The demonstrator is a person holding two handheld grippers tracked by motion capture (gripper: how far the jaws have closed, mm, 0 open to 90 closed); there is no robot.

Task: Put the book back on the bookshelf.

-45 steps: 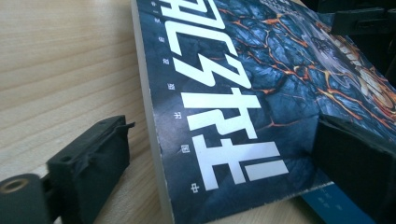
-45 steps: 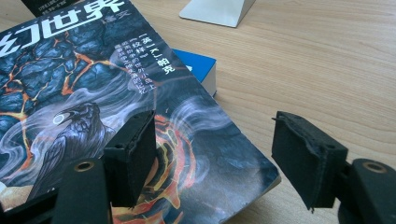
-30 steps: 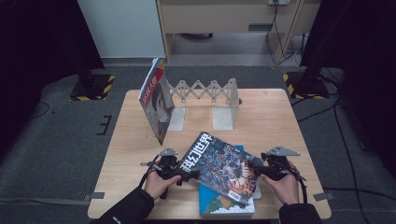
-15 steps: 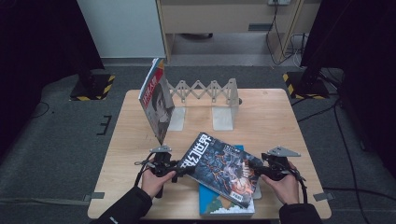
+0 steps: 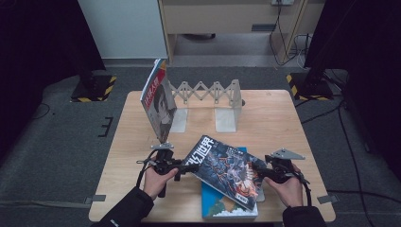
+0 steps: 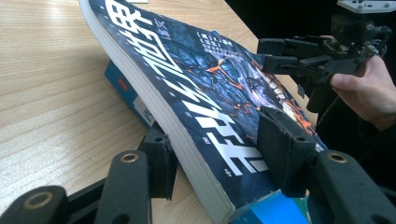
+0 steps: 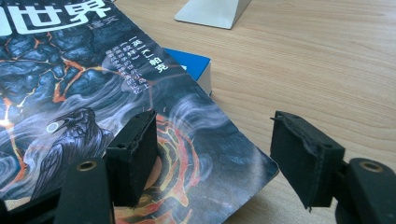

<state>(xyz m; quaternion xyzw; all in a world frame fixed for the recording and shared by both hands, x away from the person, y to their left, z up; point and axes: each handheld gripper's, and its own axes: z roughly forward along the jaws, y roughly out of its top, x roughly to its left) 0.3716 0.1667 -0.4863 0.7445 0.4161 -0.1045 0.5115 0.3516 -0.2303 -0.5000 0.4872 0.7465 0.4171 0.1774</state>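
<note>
A dark book [image 5: 222, 170] with a cracked-lava cover and white characters lies tilted across a blue book [image 5: 227, 210] near the table's front edge. My left gripper [image 5: 187, 169] has just been closing on the dark book's left edge. In the left gripper view it [image 6: 219, 147] grips that book [image 6: 210, 84], one pad under the pages and one on the cover, and the edge is raised off the blue book [image 6: 121, 84]. My right gripper [image 5: 259, 172] is at the book's right corner. In the right gripper view it [image 7: 219, 149] stands open: one jaw over the cover [image 7: 93, 84], the other beside the corner above bare wood.
At the back left a magazine [image 5: 158, 101] stands upright against a grey accordion book rack [image 5: 208, 92] with metal bookend plates [image 5: 226, 120]. The wooden table [image 5: 293, 123] has bare room at right and in the middle. The floor around is dark, with cables.
The left gripper's jaws have closed onto the dark book's left edge, and that hand has lifted slightly with the edge. The right hand and gripper have stayed put.
</note>
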